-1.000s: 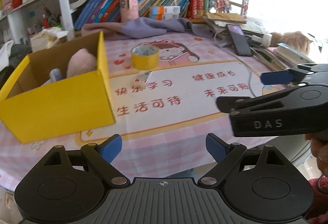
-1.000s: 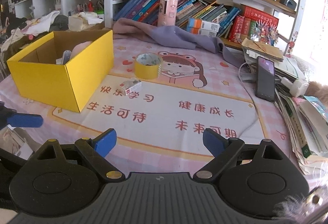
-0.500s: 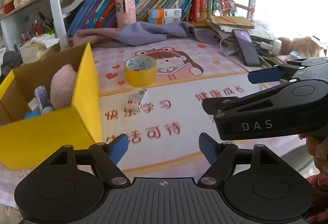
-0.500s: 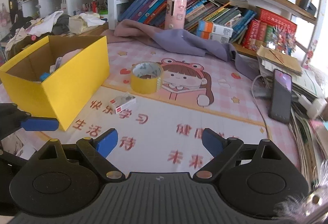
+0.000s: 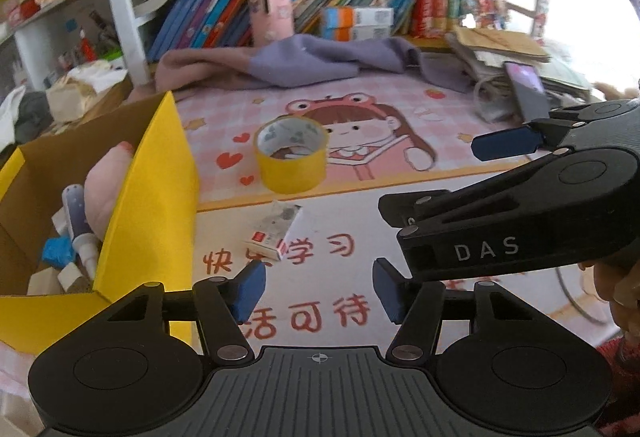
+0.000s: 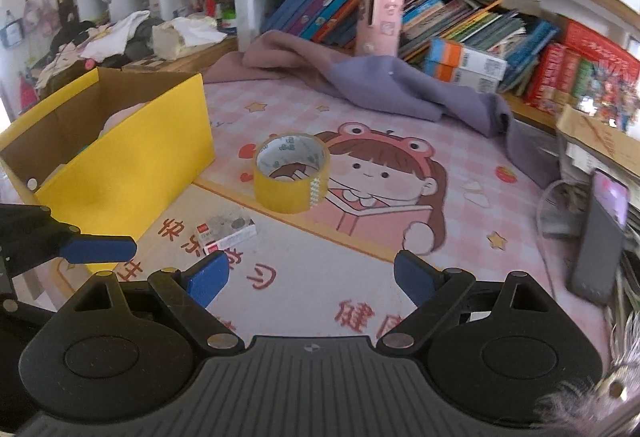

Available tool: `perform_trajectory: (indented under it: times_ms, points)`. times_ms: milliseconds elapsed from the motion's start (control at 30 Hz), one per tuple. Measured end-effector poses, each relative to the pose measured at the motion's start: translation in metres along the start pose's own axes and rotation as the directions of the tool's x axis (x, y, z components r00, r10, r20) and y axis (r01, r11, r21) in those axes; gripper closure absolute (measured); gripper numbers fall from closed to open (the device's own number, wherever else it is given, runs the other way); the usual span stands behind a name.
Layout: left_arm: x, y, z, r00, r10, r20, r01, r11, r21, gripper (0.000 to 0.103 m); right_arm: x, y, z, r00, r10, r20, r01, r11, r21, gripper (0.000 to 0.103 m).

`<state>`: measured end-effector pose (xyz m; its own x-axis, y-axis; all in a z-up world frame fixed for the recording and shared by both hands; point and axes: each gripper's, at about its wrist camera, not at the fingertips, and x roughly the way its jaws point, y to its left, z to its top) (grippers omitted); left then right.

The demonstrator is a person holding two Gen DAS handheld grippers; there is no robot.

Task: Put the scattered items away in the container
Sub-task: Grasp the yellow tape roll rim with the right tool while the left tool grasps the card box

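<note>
Pink printed mat (image 5: 400,237) bears glossy tape ring (image 5: 291,160), cardboard box (image 5: 152,197).

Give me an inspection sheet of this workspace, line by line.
Surface: pink checked cartoon mat, printed red characters.
Job's things: yellow tape roll and small white-red box lie loose on the mat; yellow box stands beside them, already holding a pink item and small bits.
Clutter: purple cloth, phone, paper stacks.
Grippers: left tongs closing, nothing between them; right tongs open, empty.
Cables: white cable by the phone.
Surroundings: shelves of books.
</note>
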<state>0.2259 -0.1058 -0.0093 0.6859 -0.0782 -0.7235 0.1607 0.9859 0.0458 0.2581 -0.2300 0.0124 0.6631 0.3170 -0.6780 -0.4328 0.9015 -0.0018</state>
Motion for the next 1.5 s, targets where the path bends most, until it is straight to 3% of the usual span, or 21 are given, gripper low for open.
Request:
perform_trajectory:
  times_ms: [333, 600, 767, 1000, 1133, 1267, 1500]
  points:
    - [0.052, 0.007, 0.022, 0.994, 0.090, -0.058, -0.094, 0.993, -0.073, 0.044, 0.064, -0.017, 0.037, 0.996, 0.088, -0.029, -0.089, 0.995, -0.043, 0.013]
    - [0.086, 0.010, 0.028, 0.986, 0.132, -0.102, -0.142, 0.985, -0.099, 0.044, 0.122, -0.013, 0.065, 0.987, 0.134, -0.083, -0.145, 0.979, -0.143, 0.010]
    - [0.100, 0.013, 0.032, 0.982, 0.142, -0.122, -0.157, 0.979, -0.126, 0.046, 0.149, -0.014, 0.071, 0.980, 0.157, -0.122, -0.174, 0.974, -0.144, 0.008]
    - [0.110, 0.020, 0.034, 0.980, 0.138, -0.140, -0.163, 0.970, -0.182, 0.051, 0.166, -0.011, 0.076, 0.972, 0.192, -0.138, -0.211, 0.967, -0.140, 0.008]
    - [0.111, 0.019, 0.034, 0.982, 0.127, -0.137, -0.152, 0.970, -0.188, 0.061, 0.171, -0.009, 0.078, 0.971, 0.203, -0.129, -0.222, 0.963, -0.151, 0.009]
    - [0.111, 0.018, 0.036, 0.984, 0.106, -0.144, -0.130, 0.977, -0.172, 0.072, 0.175, -0.007, 0.078, 0.969, 0.205, -0.137, -0.227, 0.959, -0.171, 0.018]
    - [0.103, 0.016, 0.036, 0.984, 0.098, -0.152, -0.123, 0.979, -0.165, 0.075, 0.159, -0.008, 0.078, 0.973, 0.213, -0.092, -0.227, 0.957, -0.180, 0.019]
